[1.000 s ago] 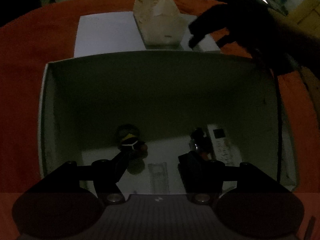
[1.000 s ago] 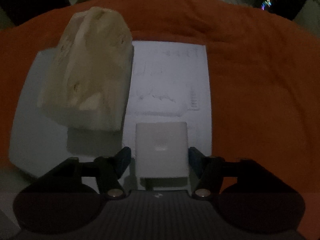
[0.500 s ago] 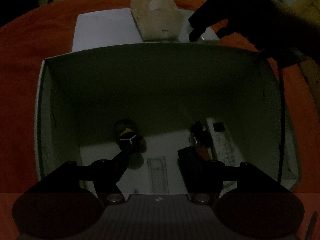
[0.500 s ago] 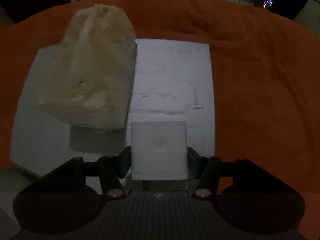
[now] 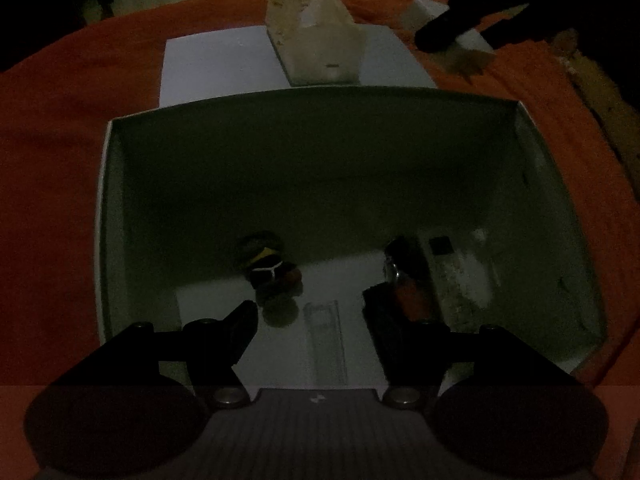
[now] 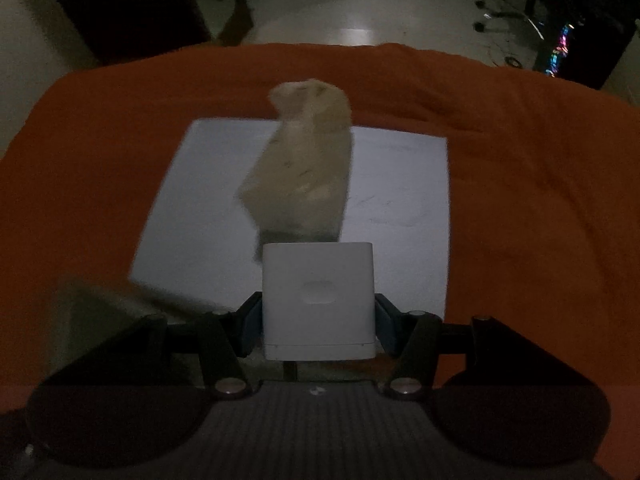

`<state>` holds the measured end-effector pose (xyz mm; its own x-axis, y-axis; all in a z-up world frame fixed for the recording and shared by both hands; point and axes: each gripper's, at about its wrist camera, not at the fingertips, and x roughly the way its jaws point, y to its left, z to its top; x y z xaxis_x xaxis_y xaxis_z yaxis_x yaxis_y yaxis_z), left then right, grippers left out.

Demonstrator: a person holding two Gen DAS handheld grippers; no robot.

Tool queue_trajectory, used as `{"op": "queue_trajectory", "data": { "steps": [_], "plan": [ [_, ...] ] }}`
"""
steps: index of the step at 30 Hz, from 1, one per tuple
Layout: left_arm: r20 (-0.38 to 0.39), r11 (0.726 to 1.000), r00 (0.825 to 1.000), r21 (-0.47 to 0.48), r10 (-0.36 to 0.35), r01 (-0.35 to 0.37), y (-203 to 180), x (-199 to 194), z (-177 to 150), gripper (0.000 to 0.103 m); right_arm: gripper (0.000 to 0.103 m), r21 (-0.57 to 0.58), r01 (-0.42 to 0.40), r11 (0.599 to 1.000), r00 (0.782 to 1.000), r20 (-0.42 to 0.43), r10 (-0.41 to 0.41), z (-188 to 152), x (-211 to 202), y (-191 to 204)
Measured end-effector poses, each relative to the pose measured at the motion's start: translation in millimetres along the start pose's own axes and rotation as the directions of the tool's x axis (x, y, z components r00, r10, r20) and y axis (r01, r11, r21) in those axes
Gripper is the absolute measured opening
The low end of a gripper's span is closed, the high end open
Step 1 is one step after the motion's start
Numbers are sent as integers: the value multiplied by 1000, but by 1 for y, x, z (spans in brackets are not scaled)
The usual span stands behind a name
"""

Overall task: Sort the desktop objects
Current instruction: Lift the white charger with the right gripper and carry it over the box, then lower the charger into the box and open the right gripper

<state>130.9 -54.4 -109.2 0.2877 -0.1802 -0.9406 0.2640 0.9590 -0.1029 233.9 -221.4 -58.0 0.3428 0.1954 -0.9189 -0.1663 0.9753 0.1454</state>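
My right gripper (image 6: 318, 316) is shut on a white square block (image 6: 319, 300) and holds it above the table; it also shows in the left wrist view (image 5: 444, 24) at the far right. My left gripper (image 5: 310, 314) is open and empty over a white open box (image 5: 102, 216). In the box lie a small dark toy figure (image 5: 268, 266), a clear flat case (image 5: 324, 340), a white remote (image 5: 460, 272) and a dark orange-tipped object (image 5: 406, 280). A cream tissue pack (image 6: 304, 168) stands on a white board (image 6: 400, 208) beyond the box.
An orange cloth (image 6: 540, 168) covers the table. The white board (image 5: 216, 64) lies behind the box's far wall. The room beyond the table is dark, with chair legs and coloured lights (image 6: 560, 48).
My right gripper closed on the white block, lifted it off the board and drew back; the tissue pack now looks smaller and farther. My left gripper stays over the box.
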Motion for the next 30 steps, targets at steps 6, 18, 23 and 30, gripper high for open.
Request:
{"op": "queue_trajectory", "data": {
  "steps": [6,18,23,30],
  "plan": [
    [25,997,1000,73,3,-5,-4,-6,-16,62,59,-81,-70,994,997,-40,67,-42,-19,36],
    [70,991,997,129,39,-48,9,-1,-37,62,59,-191,-100,976,986,-152,71,-104,58,91],
    [85,990,996,129,37,-48,11,-4,-39,64,59,-222,-90,971,990,-127,63,-102,89,100],
    [154,988,986,127,70,-90,9,-33,-46,65,59,-218,-77,973,990,-129,49,-97,125,95]
  ]
}}
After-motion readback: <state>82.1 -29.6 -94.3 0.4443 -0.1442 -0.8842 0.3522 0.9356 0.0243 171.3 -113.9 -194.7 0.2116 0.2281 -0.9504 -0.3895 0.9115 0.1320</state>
